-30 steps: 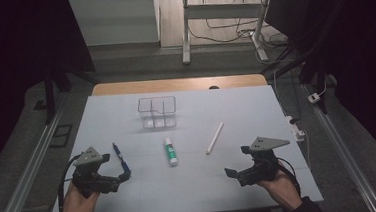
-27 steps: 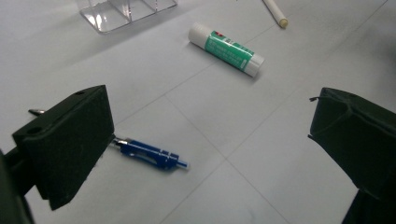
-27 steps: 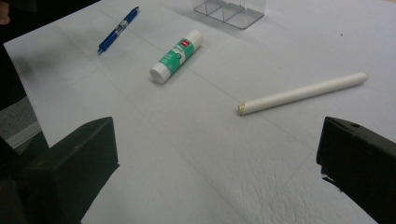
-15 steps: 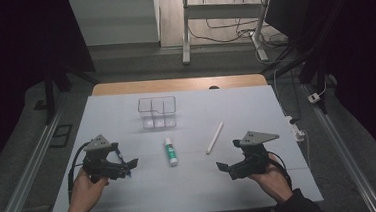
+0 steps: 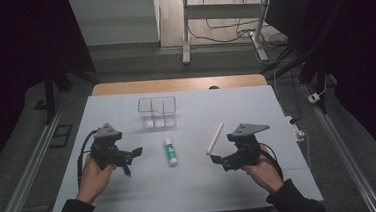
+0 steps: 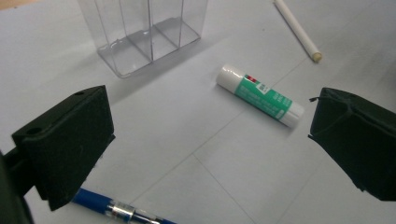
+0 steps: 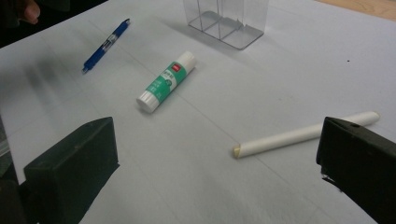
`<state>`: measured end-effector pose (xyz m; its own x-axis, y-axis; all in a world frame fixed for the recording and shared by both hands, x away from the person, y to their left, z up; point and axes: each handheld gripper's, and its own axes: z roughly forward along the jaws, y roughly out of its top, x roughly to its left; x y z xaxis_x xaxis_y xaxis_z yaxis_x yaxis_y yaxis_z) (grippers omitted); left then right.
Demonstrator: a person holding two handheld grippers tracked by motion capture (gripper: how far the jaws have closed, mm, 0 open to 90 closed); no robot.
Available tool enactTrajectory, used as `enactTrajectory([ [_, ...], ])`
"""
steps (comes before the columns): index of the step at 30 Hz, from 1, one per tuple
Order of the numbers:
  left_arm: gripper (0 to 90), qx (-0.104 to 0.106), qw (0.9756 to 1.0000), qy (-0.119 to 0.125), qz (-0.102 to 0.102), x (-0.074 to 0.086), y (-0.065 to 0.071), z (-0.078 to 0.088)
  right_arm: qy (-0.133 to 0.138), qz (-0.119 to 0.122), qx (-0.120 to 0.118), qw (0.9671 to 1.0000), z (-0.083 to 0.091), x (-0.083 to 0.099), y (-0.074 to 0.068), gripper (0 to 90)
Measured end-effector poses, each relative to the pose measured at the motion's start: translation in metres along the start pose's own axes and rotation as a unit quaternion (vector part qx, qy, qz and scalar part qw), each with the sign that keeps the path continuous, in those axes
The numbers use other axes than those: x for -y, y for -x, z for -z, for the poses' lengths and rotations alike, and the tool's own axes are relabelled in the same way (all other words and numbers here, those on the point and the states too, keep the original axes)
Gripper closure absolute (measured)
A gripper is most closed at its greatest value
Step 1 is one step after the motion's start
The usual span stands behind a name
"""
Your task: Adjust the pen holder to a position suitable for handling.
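High view: left gripper (image 5: 131,154) farther forward.

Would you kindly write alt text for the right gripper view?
The open right gripper hovers over a white table, near a white stick. Beyond lie a green-labelled glue stick, a blue pen and a clear divided container.

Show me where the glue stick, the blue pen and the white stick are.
glue stick (image 6: 261,95), left gripper view, on its green label.
blue pen (image 7: 106,44), right gripper view, on the middle of its barrel.
white stick (image 7: 306,134), right gripper view, on the middle of its shaft.
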<state>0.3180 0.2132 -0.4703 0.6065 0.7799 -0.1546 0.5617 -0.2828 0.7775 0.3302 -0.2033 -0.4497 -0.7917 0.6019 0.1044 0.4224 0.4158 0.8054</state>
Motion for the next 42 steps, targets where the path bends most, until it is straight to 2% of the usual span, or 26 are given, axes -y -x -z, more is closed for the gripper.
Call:
enactTrajectory([
  [7,0.0,-0.003,0.9998,-0.018,0.004,-0.008,-0.005,-0.012,-0.004,-0.012,0.001,0.9999,-0.016,-0.013,0.005,0.0],
  [14,0.0,-0.008,0.9998,-0.017,0.009,-0.016,-0.009,-0.021,-0.010,0.003,0.011,0.9999,-0.034,-0.026,0.007,0.0],
  [20,0.0,-0.012,0.9997,-0.020,0.010,-0.024,-0.014,-0.035,-0.020,-0.001,0.014,0.9997,-0.053,-0.033,0.009,0.0],
  [25,0.0,-0.003,0.9997,-0.020,0.017,-0.026,-0.021,-0.042,-0.024,-0.007,0.013,0.9996,-0.066,-0.035,0.011,0.0],
  [31,0.0,-0.004,0.9997,-0.023,0.011,-0.030,-0.027,-0.051,-0.035,-0.001,0.020,0.9992,-0.080,-0.040,0.014,0.0],
  [37,0.2,-0.006,0.9994,-0.034,-0.006,-0.034,-0.034,-0.062,-0.043,-0.009,0.022,0.9988,-0.094,-0.043,0.020,0.0],
  [40,4.1,-0.018,0.9991,-0.036,-0.011,-0.036,-0.041,-0.062,-0.044,-0.009,0.022,0.9987,-0.098,-0.045,0.023,0.0],
  [42,10.5,-0.022,0.9990,-0.036,-0.010,-0.036,-0.045,-0.061,-0.046,-0.006,0.029,0.9985,-0.100,-0.046,0.024,0.0],
])
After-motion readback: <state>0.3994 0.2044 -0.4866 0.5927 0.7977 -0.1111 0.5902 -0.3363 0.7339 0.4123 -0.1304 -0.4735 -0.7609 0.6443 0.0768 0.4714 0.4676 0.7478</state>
